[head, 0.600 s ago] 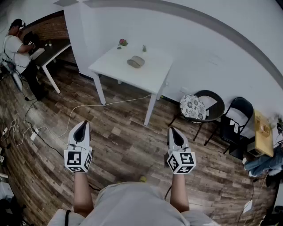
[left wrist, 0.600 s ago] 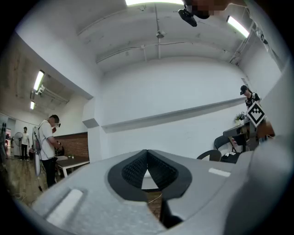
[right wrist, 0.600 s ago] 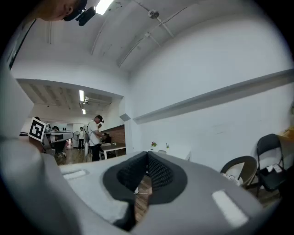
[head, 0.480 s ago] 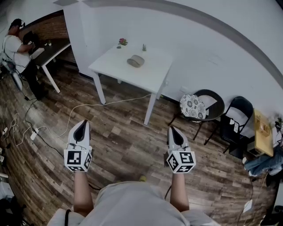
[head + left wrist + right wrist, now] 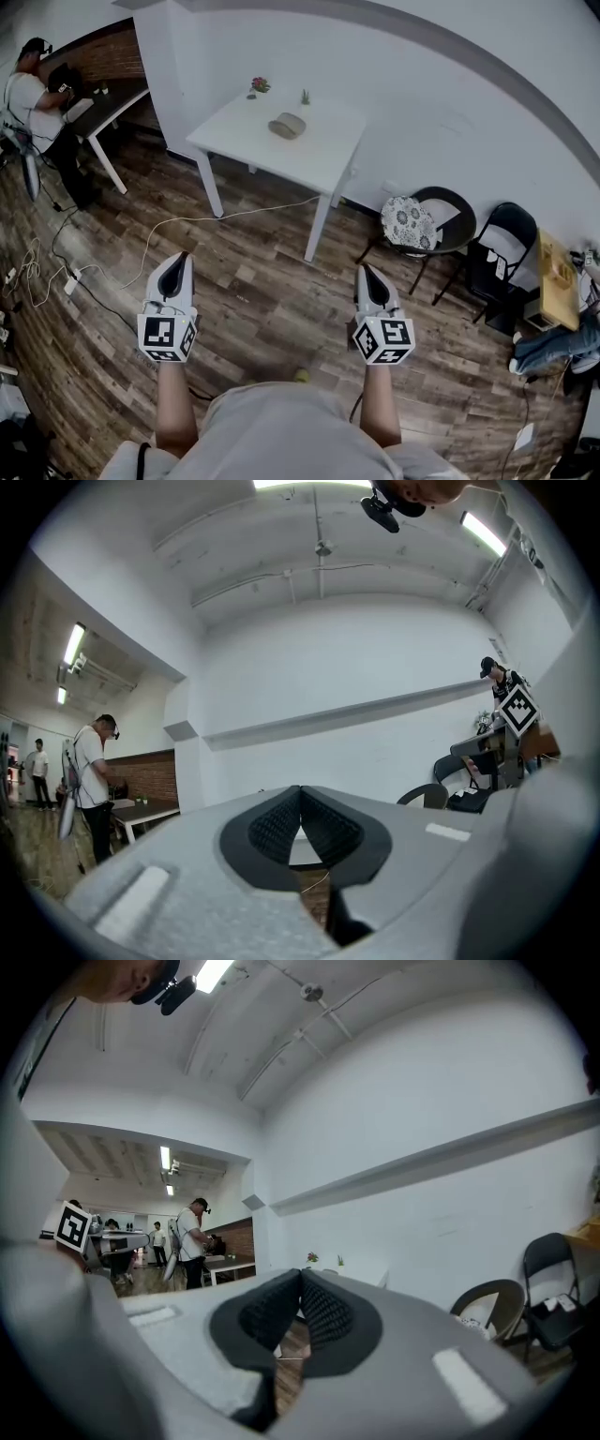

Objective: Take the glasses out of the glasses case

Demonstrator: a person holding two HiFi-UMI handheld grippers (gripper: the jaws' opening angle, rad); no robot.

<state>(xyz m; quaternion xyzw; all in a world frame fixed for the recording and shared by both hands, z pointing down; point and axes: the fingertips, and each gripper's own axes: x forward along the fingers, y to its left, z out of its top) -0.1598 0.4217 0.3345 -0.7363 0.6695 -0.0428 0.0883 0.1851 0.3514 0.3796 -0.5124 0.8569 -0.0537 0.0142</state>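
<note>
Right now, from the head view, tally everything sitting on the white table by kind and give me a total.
On the white table:
glasses case: 1
small plants: 2 (one with pink flowers, one green)
Total: 3

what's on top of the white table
On the white table: a grey glasses case, a flowering plant and a green plant. The case's inside is hidden.

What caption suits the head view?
Left gripper and right gripper, both shut, face the glasses case on the white table.
</note>
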